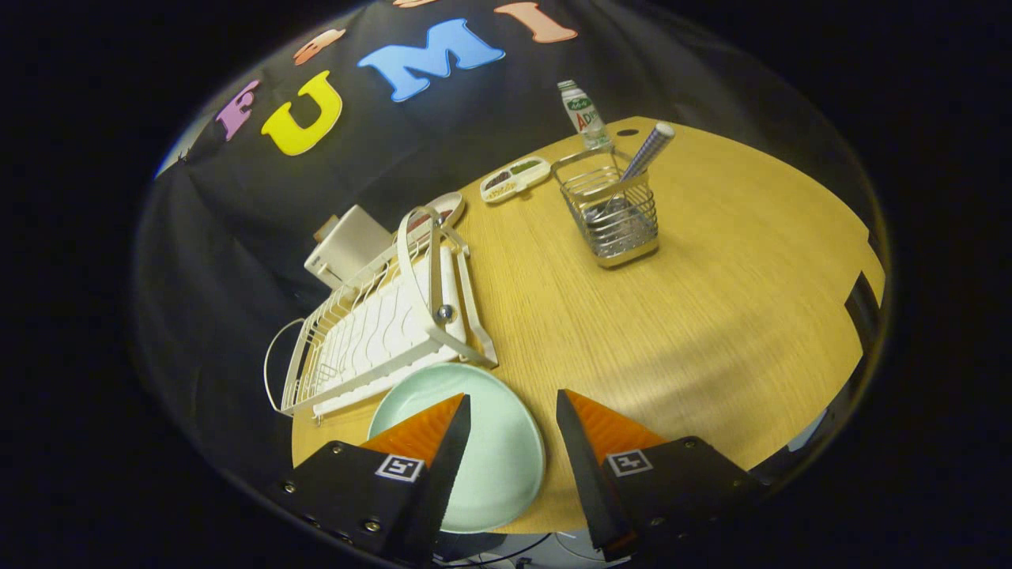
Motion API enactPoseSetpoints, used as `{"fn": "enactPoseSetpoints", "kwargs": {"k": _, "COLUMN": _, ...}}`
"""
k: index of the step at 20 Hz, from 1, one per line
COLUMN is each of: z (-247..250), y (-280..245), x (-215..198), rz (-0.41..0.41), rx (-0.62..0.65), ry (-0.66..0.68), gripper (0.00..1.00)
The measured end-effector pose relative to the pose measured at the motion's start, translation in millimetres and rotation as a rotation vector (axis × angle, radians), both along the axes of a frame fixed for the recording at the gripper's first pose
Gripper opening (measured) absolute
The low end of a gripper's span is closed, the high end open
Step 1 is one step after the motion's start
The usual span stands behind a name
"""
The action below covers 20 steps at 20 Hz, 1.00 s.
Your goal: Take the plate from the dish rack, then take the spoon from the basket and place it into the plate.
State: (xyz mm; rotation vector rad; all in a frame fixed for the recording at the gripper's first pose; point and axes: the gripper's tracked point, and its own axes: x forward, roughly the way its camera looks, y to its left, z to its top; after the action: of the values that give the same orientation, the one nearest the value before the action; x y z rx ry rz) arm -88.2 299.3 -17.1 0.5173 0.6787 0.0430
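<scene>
A pale green plate (pixel 494 446) lies flat on the wooden table (pixel 672 316), just in front of the white dish rack (pixel 379 324). My gripper (pixel 514 407) is open above the plate; one finger overlaps its near side and the other is over bare table. Nothing sits between the fingers. Far beyond them stands a wire basket (pixel 613 209) with a spoon (pixel 644 158) leaning in it, handle up and bowl down inside.
A white bottle (pixel 583 114) stands behind the basket at the table's far edge. A small divided tray (pixel 514 178) and a small dish (pixel 447 209) lie near the back. A white box (pixel 348 245) sits behind the rack.
</scene>
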Motion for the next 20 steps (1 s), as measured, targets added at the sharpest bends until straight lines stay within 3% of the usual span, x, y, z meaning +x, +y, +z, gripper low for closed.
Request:
{"fn": "enactPoseSetpoints", "kwargs": {"k": 6, "z": 43.6, "y": -63.6, "x": 33.6, "rz": -0.152, "rx": -0.068, "ry": -0.153, "gripper": 0.69}}
{"fn": "enactPoseSetpoints", "kwargs": {"k": 20, "z": 55.4, "y": -145.8, "x": 88.1, "rz": -0.366, "rx": -0.126, "ry": -0.23, "gripper": 0.69}}
